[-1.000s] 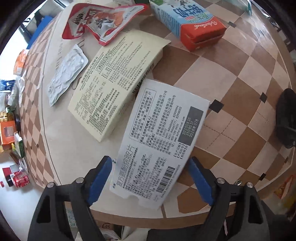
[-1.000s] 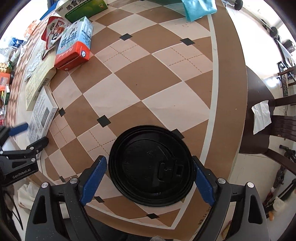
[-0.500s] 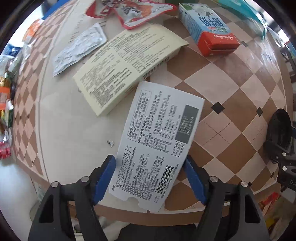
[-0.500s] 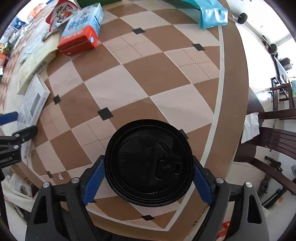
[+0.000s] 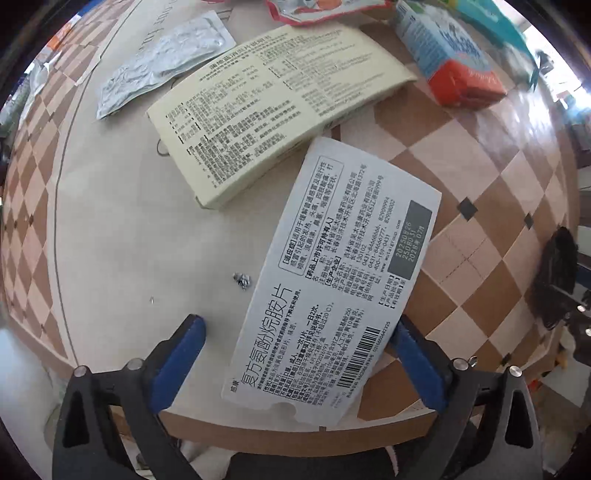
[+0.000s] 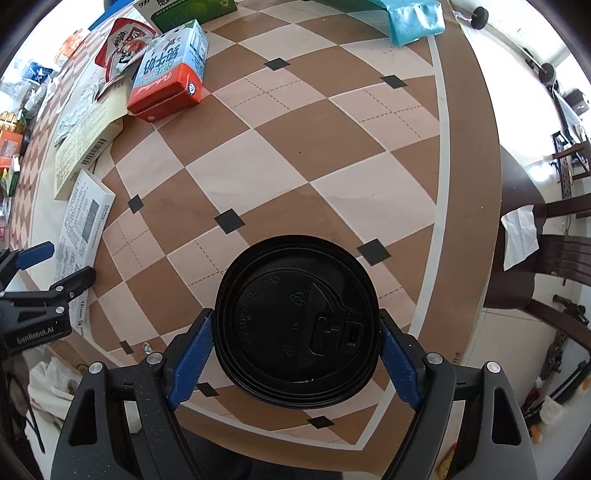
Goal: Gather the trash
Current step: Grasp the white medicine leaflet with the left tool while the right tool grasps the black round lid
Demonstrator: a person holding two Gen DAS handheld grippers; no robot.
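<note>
Two hand-held grippers point straight down at the checkered counter [image 6: 280, 155]. The left hand-held gripper [image 5: 295, 354] has its jaws opening: its blue pads [image 5: 177, 362] stand wide either side of a white medicine box [image 5: 332, 280], and a clear gap shows on the nine o'clock side, so no squeeze on it. That box lies flat at the counter's near edge, its barcode end between the jaws, its far end pointing to one o'clock. At eleven o'clock from it lies a cream medicine box [image 5: 273, 110], corner close to the white one. A silver foil pack [image 5: 162, 62] lies at ten o'clock, a blue-and-red milk carton [image 5: 450, 59] on its side at one o'clock.

Over to the right hand-held gripper [image 6: 295, 354]: a black cup lid [image 6: 295, 321] sits squarely between its blue pads, both pads against the rim, gripping it by the look of it. From that view the left gripper shows at nine o'clock, the carton at eleven, a teal bag [image 6: 413, 18] at one o'clock, a wooden chair [image 6: 532, 251] at three o'clock.
</note>
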